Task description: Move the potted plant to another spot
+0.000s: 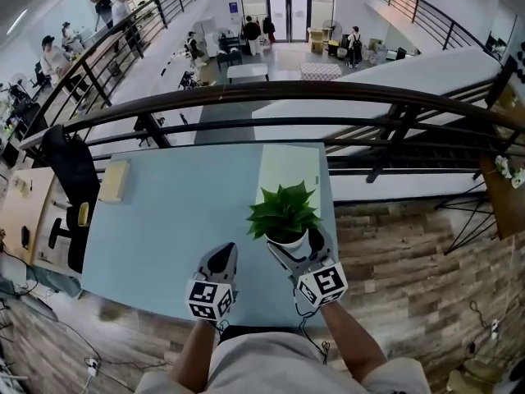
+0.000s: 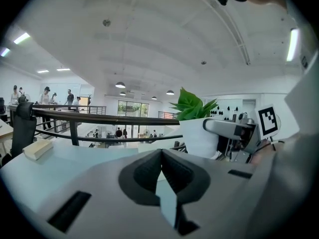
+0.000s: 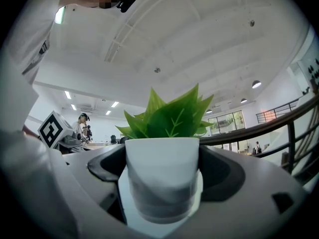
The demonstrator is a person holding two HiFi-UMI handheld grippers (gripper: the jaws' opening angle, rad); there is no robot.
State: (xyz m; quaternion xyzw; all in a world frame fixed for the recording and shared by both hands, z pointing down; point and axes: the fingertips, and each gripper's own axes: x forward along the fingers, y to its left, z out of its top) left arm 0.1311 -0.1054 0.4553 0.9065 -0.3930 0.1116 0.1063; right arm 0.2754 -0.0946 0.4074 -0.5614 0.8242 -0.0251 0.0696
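A small potted plant (image 1: 285,217) with green leaves in a white pot sits near the front right of the pale blue table (image 1: 180,212). My right gripper (image 1: 297,248) is shut on the white pot (image 3: 162,176), one jaw pressed against each side, the leaves (image 3: 169,116) rising above. The pot looks upright. My left gripper (image 1: 220,263) hovers beside it to the left, shut, with nothing between its jaws (image 2: 162,171). In the left gripper view the potted plant (image 2: 197,128) and the right gripper (image 2: 234,133) appear at right.
A tan block (image 1: 114,180) lies at the table's far left. A black office chair (image 1: 70,179) stands left of the table. A dark curved railing (image 1: 312,105) runs just behind the table, with an open drop to a lower floor beyond. Wood flooring (image 1: 402,253) lies to the right.
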